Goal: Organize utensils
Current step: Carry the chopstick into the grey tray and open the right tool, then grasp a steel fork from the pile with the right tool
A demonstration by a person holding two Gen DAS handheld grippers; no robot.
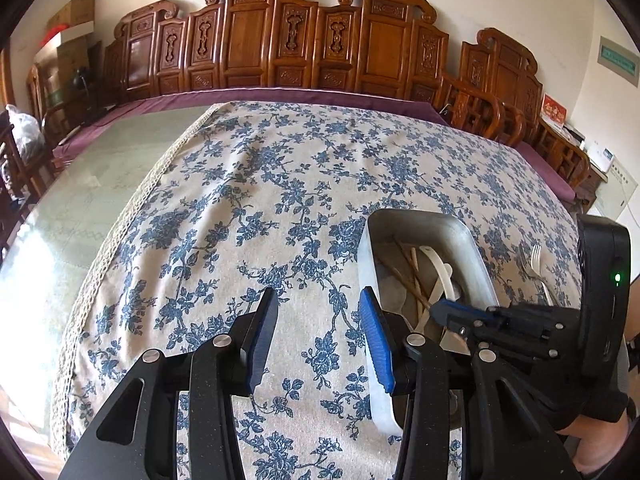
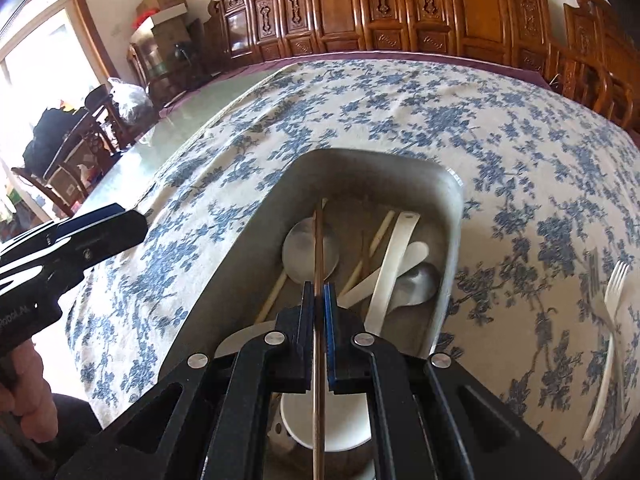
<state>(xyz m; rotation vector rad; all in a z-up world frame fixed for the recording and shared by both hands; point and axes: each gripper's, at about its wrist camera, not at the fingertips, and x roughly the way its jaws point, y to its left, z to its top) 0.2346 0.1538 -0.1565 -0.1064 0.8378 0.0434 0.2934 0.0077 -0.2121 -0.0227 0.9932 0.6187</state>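
Observation:
A metal tray point(image 2: 260, 216) stands on the floral tablecloth and holds chopsticks, white spoons point(image 2: 390, 264) and metal spoons point(image 2: 298, 248). My right gripper point(image 2: 318, 292) is shut on a brown chopstick point(image 2: 319, 236) and holds it over the tray, pointing along it. In the left wrist view the right gripper point(image 1: 444, 312) reaches into the tray point(image 1: 366, 264) from the right. My left gripper point(image 1: 318, 312) is open and empty over the cloth, just left of the tray. A white fork point(image 2: 608, 328) and a metal fork point(image 1: 534, 268) lie on the cloth right of the tray.
The floral tablecloth point(image 1: 280, 184) covers most of a glass-topped table point(image 1: 92, 196). Carved wooden chairs point(image 1: 304, 40) line the far side and the right. Boxes and bags are stacked at the far left.

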